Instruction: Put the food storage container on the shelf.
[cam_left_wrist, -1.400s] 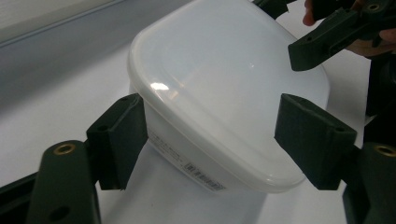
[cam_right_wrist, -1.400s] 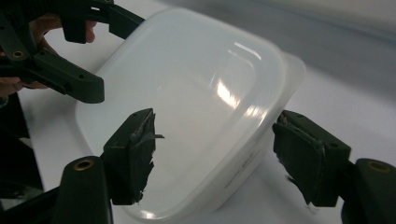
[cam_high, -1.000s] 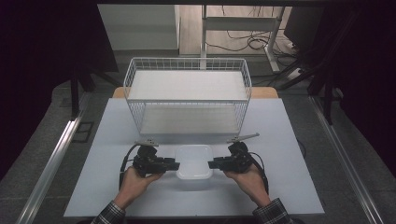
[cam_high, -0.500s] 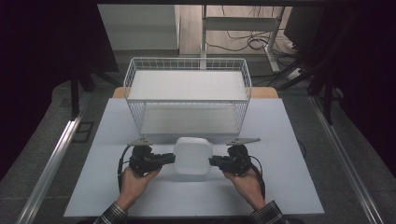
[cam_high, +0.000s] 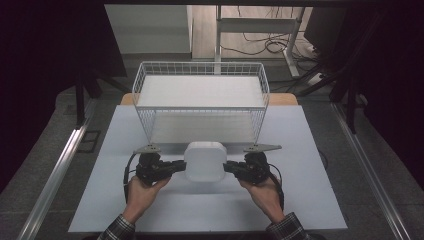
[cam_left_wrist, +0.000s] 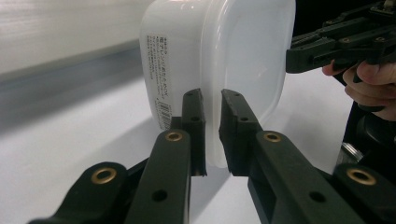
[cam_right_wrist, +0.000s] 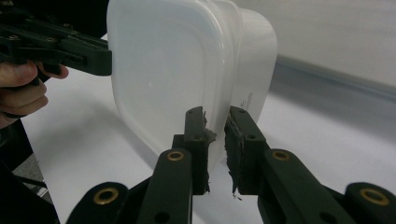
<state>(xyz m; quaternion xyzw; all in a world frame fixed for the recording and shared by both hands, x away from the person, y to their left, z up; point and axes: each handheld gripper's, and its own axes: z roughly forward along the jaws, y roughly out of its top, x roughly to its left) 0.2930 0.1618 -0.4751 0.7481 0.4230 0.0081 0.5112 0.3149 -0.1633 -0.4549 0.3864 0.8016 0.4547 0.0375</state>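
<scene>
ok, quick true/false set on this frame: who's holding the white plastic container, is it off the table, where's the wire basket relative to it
1. Both grippers clamp the translucent white plastic container at once. True: the left gripper and the right gripper each pinch an opposite edge of it.
2. The container lies flat on the white table. False: it is tilted up on edge, with table surface visible beneath it in both gripper views.
3. The container sits inside the white wire basket. False: it is in front of the basket, on the person's side.
4. A printed label shows on the container's side. True, in the left gripper view.
5. The left gripper's jaws are wide open. False: they are shut on the container's rim.
</scene>
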